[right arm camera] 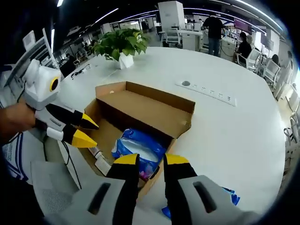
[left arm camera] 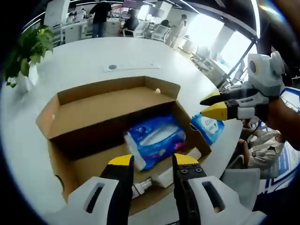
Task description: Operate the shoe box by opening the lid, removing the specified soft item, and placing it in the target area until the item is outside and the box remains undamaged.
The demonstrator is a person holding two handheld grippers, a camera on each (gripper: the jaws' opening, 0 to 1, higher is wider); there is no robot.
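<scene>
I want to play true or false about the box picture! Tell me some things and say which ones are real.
1. The cardboard box has its lid open. True.
2. A blue soft pack lies inside the box. True.
3. The right gripper is squeezing the blue pack. False: its fingers are apart and hold nothing.
4. A potted plant stands on the white table. True.
5. The plant is inside the box. False: it stands apart from it, on the table.

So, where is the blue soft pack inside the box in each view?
Left gripper view: the blue pack lies low in the middle, inside the box, just above the left gripper.
Right gripper view: low in the middle, at, just above the right gripper.
Shared landmark: the potted plant.
</scene>
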